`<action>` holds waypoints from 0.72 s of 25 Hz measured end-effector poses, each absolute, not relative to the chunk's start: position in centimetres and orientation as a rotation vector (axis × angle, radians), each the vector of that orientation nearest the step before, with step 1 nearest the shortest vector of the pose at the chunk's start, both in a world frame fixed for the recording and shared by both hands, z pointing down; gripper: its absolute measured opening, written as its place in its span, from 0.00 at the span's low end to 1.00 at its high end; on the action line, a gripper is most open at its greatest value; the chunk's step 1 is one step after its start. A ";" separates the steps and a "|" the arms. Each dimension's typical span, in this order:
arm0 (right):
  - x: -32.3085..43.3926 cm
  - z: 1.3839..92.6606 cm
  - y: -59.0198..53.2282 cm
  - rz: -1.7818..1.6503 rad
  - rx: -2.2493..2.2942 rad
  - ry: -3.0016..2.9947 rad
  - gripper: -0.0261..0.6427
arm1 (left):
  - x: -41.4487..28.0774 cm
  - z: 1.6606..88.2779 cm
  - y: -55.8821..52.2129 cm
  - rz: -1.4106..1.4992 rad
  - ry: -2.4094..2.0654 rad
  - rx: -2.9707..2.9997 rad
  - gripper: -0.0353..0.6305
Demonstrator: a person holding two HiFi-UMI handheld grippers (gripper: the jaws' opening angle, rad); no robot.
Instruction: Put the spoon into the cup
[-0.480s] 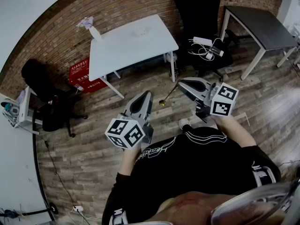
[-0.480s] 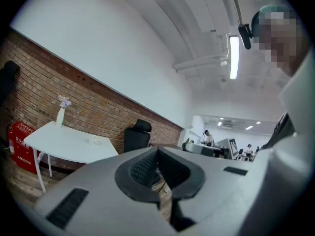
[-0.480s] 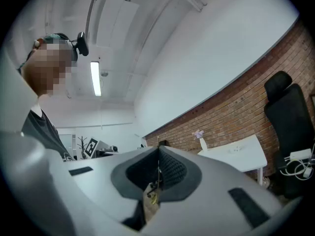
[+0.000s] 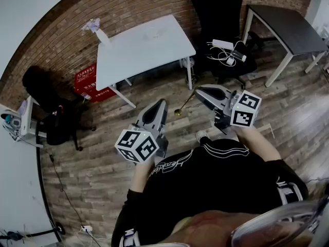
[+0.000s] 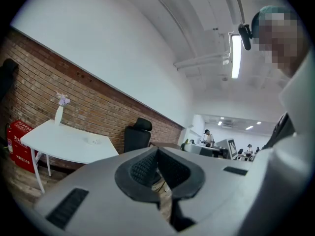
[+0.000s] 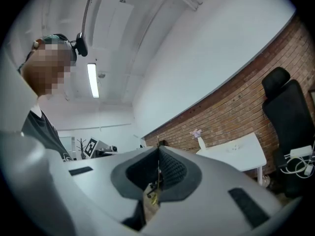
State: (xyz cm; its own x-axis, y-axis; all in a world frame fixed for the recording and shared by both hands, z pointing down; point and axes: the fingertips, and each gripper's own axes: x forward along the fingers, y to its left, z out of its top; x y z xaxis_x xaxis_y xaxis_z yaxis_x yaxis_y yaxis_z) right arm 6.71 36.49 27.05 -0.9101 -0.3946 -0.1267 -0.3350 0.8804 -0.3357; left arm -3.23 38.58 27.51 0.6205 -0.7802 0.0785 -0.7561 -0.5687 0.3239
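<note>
In the head view my right gripper [image 4: 198, 92] is shut on the handle of a thin gold spoon [image 4: 184, 105]. The spoon's bowl hangs down to the left over the wooden floor. In the right gripper view the spoon [image 6: 157, 188] shows as a thin gold strip pinched between the closed pads. My left gripper [image 4: 163, 103] is held beside it, shut and empty; its pads [image 5: 142, 168] meet with nothing between them. A small pale object [image 5: 93, 140], maybe the cup, sits on the white table [image 4: 149, 50], well ahead of both grippers.
A white vase with a flower [image 4: 98, 29] stands at the table's far left corner. A red crate [image 4: 90, 84] sits under the table. Black office chairs [image 4: 221, 14] [image 4: 46, 102] flank it, and a dark table [image 4: 288, 27] stands at the right.
</note>
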 end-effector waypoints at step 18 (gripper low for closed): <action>9.5 28.2 19.8 -0.543 -0.517 2.841 0.04 | -0.8 28.9 22.4 -0.072 -1.285 2.447 0.06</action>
